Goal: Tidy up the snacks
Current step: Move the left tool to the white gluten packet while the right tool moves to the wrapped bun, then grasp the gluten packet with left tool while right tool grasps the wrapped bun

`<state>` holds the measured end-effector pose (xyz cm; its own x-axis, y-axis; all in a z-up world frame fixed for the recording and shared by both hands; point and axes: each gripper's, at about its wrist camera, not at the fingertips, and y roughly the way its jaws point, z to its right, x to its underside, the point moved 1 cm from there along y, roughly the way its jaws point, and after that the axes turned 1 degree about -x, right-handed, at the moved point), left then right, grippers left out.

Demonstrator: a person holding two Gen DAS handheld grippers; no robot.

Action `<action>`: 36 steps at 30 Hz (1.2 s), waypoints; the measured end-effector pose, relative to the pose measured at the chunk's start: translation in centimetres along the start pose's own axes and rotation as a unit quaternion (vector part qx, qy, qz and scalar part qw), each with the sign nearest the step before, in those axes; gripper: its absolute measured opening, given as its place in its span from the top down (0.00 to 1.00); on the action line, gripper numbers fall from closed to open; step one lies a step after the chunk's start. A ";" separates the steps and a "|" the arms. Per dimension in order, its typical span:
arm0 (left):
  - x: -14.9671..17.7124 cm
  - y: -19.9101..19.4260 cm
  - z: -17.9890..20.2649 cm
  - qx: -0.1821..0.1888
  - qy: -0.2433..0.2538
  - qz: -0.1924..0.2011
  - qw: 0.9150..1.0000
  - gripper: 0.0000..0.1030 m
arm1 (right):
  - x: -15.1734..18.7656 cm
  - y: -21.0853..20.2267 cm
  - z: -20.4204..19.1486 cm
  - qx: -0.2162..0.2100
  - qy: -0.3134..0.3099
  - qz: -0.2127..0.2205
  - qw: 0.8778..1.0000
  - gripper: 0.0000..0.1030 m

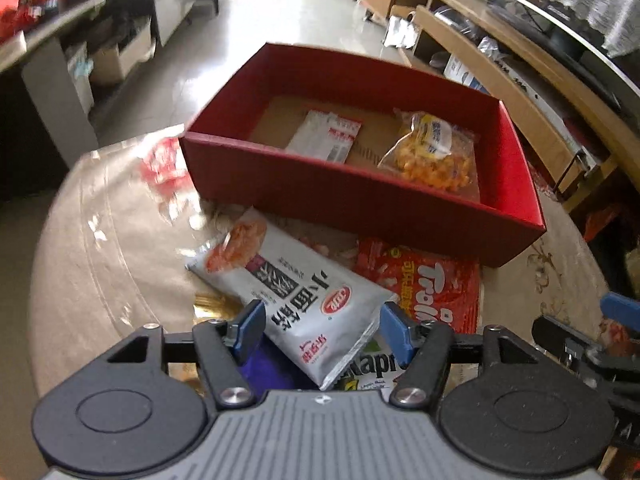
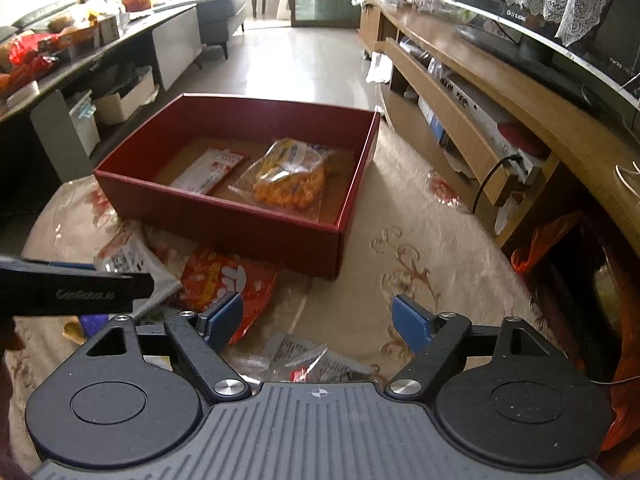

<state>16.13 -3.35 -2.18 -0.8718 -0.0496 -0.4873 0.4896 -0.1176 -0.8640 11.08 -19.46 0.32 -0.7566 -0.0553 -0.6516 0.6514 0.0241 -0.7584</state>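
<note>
A red box (image 1: 320, 196) (image 2: 240, 216) stands on the round table and holds a white flat packet (image 1: 326, 138) (image 2: 210, 170) and a clear bag of orange snacks (image 1: 434, 154) (image 2: 290, 178). My left gripper (image 1: 322, 330) is open, its pads on either side of a silver snack packet (image 1: 296, 300) that lies on the table. A red Trolli bag (image 1: 424, 284) (image 2: 224, 280) lies beside it. My right gripper (image 2: 318, 322) is open and empty above the cloth, with a clear wrapper (image 2: 304, 354) below it.
The table (image 1: 100, 240) has a beige floral cloth under clear plastic. A purple packet (image 1: 268, 372) and a green-lettered packet (image 1: 376, 364) lie under the left gripper. A wooden TV cabinet (image 2: 480, 92) runs along the right, a grey counter (image 2: 120, 48) on the left.
</note>
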 end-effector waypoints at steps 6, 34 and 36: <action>-1.3 1.0 -0.5 0.002 -0.041 -0.009 0.999 0.32 | 0.0 0.3 0.8 -0.004 0.015 -0.012 1.000 0.16; -4.2 6.1 0.6 -0.075 0.004 -0.039 0.996 0.09 | 0.4 1.2 2.1 -0.018 0.011 -0.037 0.999 0.15; -3.4 5.8 0.7 -0.069 0.039 -0.048 0.996 0.09 | 0.3 1.3 2.1 -0.023 0.012 -0.041 0.999 0.15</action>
<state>21.92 -4.57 -5.40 -0.9140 0.0322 -0.4045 0.4053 0.0203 -0.9140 11.78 -21.52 -0.84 -0.8092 -0.0360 -0.5864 0.5835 0.0667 -0.8093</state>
